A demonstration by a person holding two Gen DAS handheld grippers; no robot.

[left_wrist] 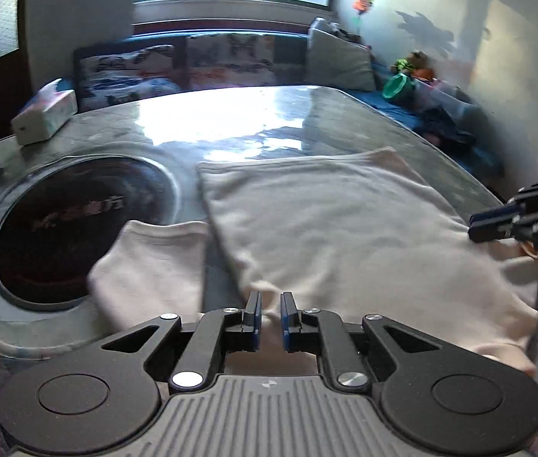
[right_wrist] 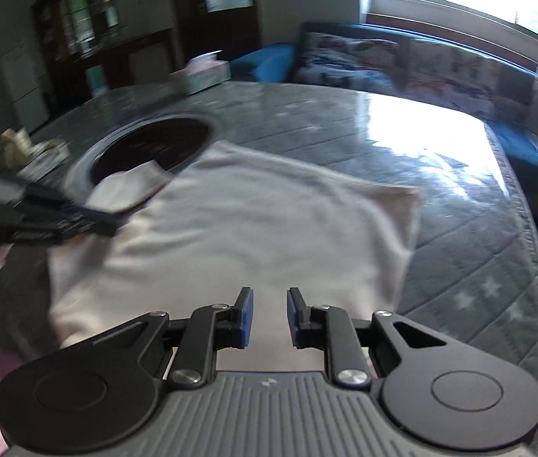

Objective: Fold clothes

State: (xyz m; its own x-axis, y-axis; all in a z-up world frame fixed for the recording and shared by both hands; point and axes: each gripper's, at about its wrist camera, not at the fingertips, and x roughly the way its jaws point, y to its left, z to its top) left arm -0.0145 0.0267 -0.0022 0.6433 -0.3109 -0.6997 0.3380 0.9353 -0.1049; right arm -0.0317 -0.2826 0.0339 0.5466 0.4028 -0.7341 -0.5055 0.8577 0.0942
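Note:
A white garment lies spread flat on the grey quilted table cover, one sleeve stretched left over the dark round inset. My left gripper sits low at the garment's near edge, by the sleeve joint, jaws narrowly apart with cloth showing between them. My right gripper hovers over the garment's near edge, jaws apart, nothing between them. Each gripper shows in the other's view: the right at the garment's right edge, the left by the sleeve.
A dark round inset sits in the table at left. A tissue box stands at the far left corner. A blue sofa with cushions runs behind the table. Toys and clutter lie at the far right. Small items sit left.

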